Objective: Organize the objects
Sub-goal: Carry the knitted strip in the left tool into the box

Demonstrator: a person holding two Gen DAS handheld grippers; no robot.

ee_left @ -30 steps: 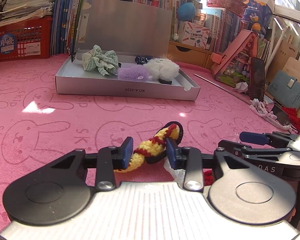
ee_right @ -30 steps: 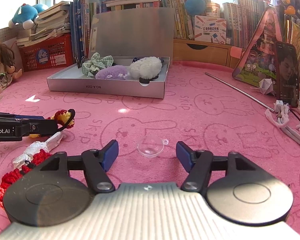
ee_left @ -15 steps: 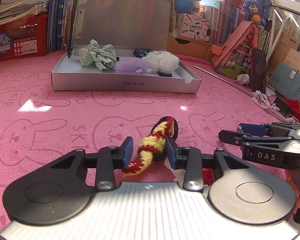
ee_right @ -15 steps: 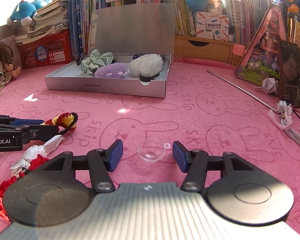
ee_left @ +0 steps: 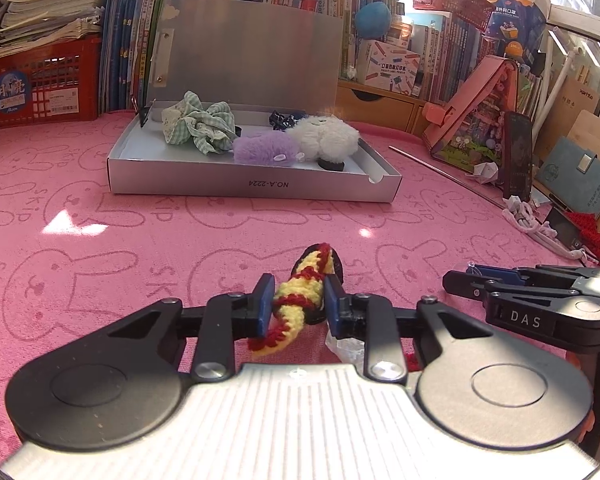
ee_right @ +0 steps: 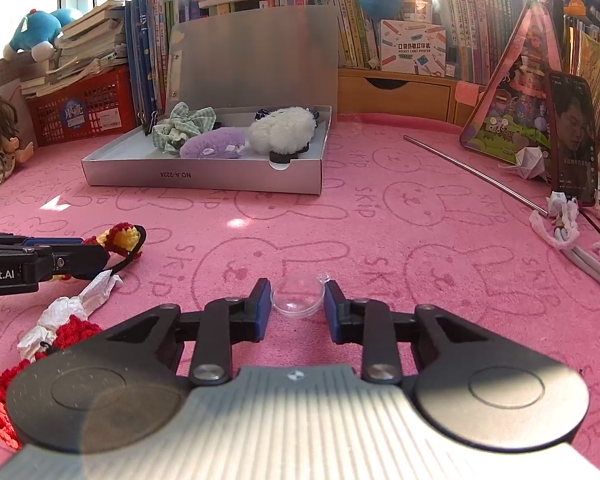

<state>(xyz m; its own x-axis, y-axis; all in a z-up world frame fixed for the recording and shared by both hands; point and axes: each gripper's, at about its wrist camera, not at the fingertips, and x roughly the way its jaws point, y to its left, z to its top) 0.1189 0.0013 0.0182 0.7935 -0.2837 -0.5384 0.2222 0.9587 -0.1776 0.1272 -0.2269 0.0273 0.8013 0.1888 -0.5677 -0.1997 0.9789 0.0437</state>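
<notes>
Bench (ee_right: 380,216) in pink bunny-print cloth, books and plush stacked along the back. Grey box (ee_left: 256,188) sits open mid-bench, lid up, holding a green gingham scrunchie (ee_left: 198,124), a purple fluffy one (ee_left: 266,148), a white fluffy one (ee_left: 326,138) and something dark behind them. Thin metal rod (ee_right: 472,172) lies right of the box. Left tool (ee_left: 296,302) is clamped on a yellow-red crochet hair tie (ee_left: 300,300), pads pressing both sides, near end of the tie drooping toward the camera, far end with its black loop over the cloth, well short of the box. Right tool (ee_right: 297,300) is clamped on a clear plastic dome (ee_right: 298,298), both pads touching it, dome low over the cloth. Both tools sit side by side. White crumpled wrapper (ee_right: 72,312) and red crochet piece (ee_right: 76,330) lie on the cloth between them
</notes>
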